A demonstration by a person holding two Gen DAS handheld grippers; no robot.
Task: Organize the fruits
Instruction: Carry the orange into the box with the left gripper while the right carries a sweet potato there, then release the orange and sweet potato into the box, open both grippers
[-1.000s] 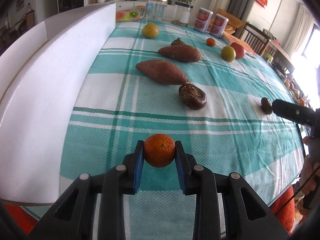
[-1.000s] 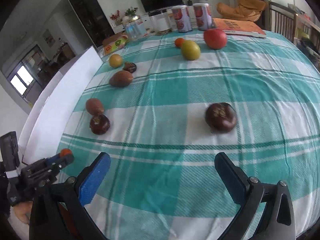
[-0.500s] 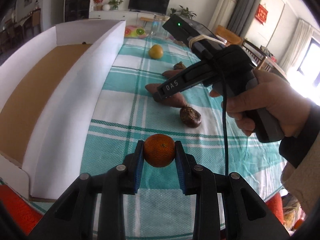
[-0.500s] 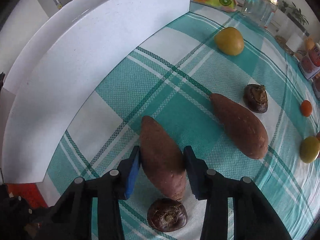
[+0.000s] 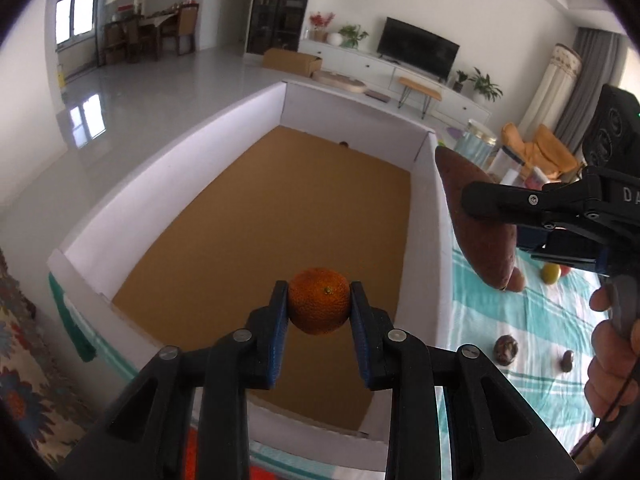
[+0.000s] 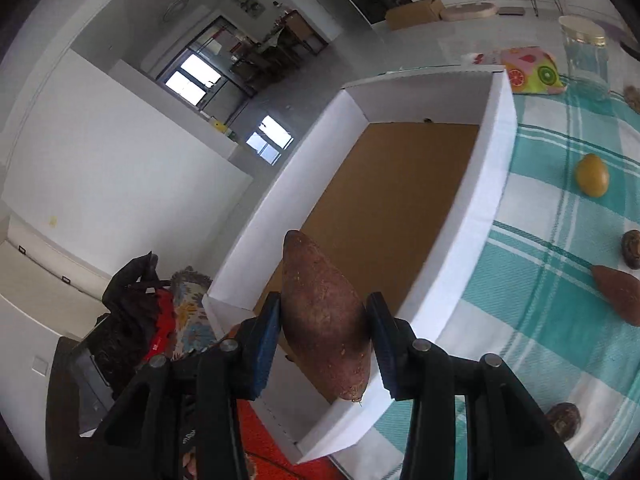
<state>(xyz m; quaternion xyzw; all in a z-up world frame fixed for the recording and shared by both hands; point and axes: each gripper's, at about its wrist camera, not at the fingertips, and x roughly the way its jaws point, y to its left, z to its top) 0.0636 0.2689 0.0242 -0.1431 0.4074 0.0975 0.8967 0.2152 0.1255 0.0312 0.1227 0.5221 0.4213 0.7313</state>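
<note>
a teal and white checked tablecloth (image 6: 560,240) covers the table. at the table's far edge stands a clear glass jar (image 6: 585,54) with a pale lid, and just beside it lies a flat packet printed with fruit slices (image 6: 530,70). beyond the table a glossy grey floor (image 5: 132,120) runs to a window (image 5: 74,20), with wooden dining chairs (image 5: 160,36) near it. a black television (image 5: 418,52) sits on a long white cabinet (image 5: 400,72) along the far wall, with potted plants (image 5: 486,88) at either end and a brown cardboard carton (image 5: 292,62) on the floor before it. grey curtains (image 5: 580,76) hang at the right.
</note>
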